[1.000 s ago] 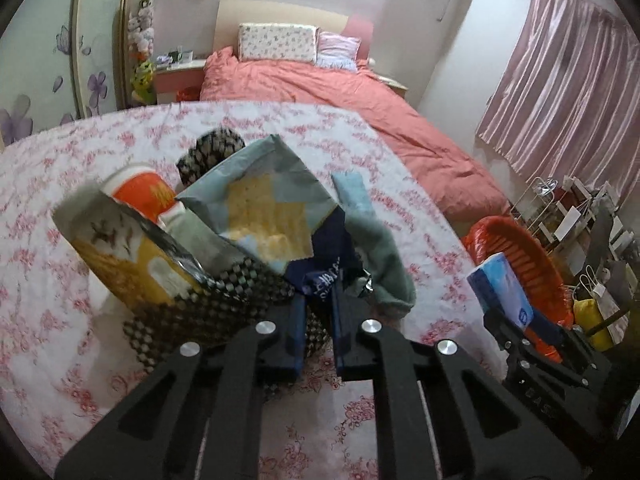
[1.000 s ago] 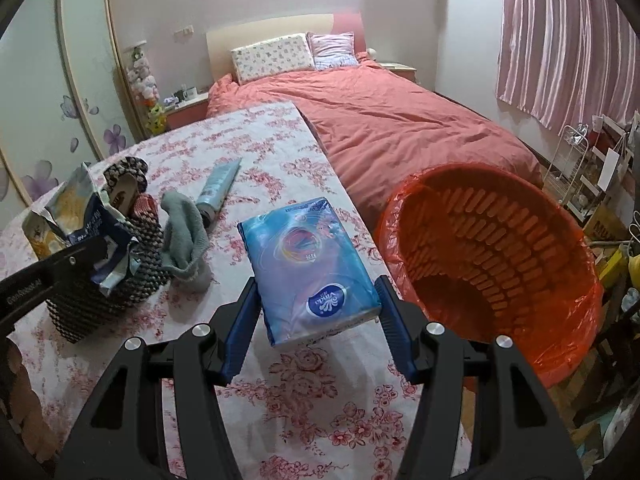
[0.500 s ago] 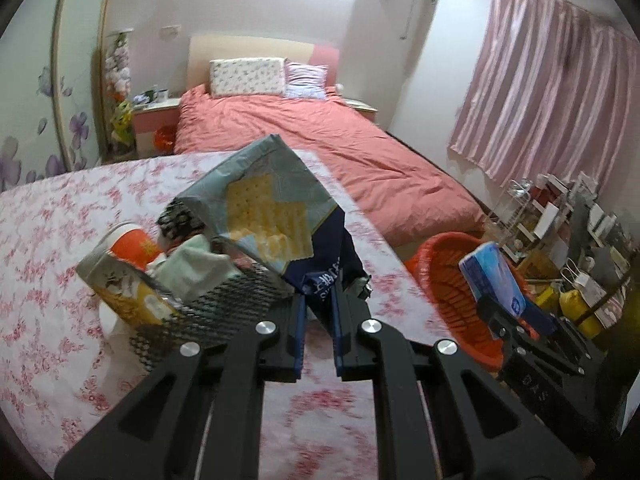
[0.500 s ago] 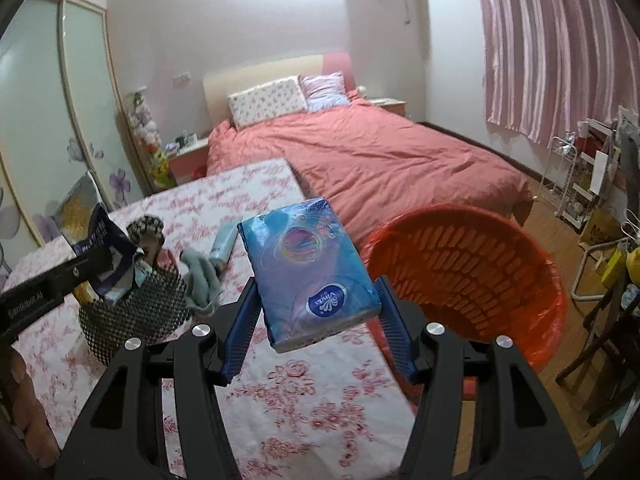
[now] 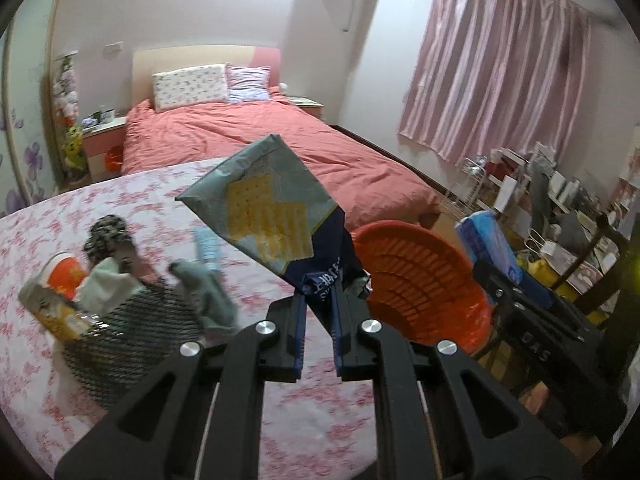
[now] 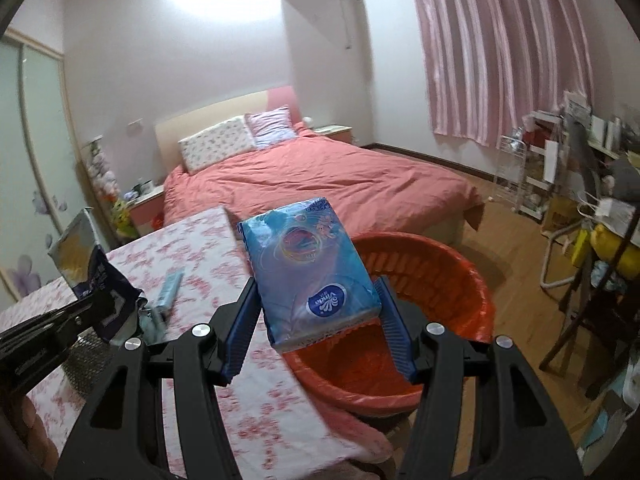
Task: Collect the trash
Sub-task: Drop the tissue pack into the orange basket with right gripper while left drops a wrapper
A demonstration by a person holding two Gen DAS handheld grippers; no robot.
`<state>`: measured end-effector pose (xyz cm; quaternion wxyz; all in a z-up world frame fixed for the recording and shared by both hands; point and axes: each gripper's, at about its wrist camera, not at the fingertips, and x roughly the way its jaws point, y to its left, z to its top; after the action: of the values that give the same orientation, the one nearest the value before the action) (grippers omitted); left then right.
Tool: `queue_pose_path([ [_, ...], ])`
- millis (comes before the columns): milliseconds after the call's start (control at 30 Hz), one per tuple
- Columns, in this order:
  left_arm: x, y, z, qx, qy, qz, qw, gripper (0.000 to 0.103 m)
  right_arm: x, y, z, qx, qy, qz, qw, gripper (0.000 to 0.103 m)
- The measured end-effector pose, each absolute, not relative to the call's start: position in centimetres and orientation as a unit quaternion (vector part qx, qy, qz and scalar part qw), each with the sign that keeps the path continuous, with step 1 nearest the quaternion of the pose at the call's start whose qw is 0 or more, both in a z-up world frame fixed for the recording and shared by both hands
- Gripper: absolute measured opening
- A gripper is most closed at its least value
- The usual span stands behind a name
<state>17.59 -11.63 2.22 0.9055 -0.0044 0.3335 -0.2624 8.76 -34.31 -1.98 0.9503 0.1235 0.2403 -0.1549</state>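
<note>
My left gripper [image 5: 319, 312] is shut on a grey-blue cracker wrapper [image 5: 264, 204] and holds it in the air above the table, left of the orange bin [image 5: 420, 280]. My right gripper [image 6: 316, 324] is shut on a blue tissue pack [image 6: 310, 264] and holds it over the near rim of the orange bin [image 6: 432, 280]. The wrapper [image 6: 86, 264] and the left gripper show at the left of the right wrist view. The tissue pack [image 5: 490, 244] shows beyond the bin in the left wrist view.
A black mesh basket [image 5: 132, 332] with packets and a cup stands on the floral tablecloth [image 5: 48, 232]. A grey sock [image 5: 208, 296] and a blue tube [image 5: 206, 246] lie beside it. A bed [image 6: 320, 184] lies behind; cluttered shelves and chairs [image 6: 592, 216] stand at the right.
Both grippers rose and moved right toward the bin. The wrapper came up out of the mesh basket. The tissue pack now hangs over the bin's rim.
</note>
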Motion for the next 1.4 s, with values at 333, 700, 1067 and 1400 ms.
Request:
queue_pose_path([
  [333, 18.9, -17.3, 0.0, 0.023, 0.35, -0.315, 0.882, 0.012, 9.2, -37.3, -4.1, 0.147, 0.253, -0.19, 0.937, 0.058],
  [700, 21.1, -22.4, -2.1, 0.041, 0.363, -0.353, 0.861, 0.012, 9.7, -40.5, -4.7, 0.173, 0.262, -0.215, 0.925, 0.058],
  [1067, 23.6, -25.1, -5.0, 0.063, 0.394, -0.346, 0.849, 0.028, 10.7, -41.9, -5.1, 0.199, 0.266, -0.215, 0.919, 0.063],
  [1400, 23.3, -21.7, -4.7, 0.073, 0.385, -0.291, 0.873, 0.047, 10.4, -41.0, -4.1, 0.187, 0.268, -0.215, 0.92, 0.067],
])
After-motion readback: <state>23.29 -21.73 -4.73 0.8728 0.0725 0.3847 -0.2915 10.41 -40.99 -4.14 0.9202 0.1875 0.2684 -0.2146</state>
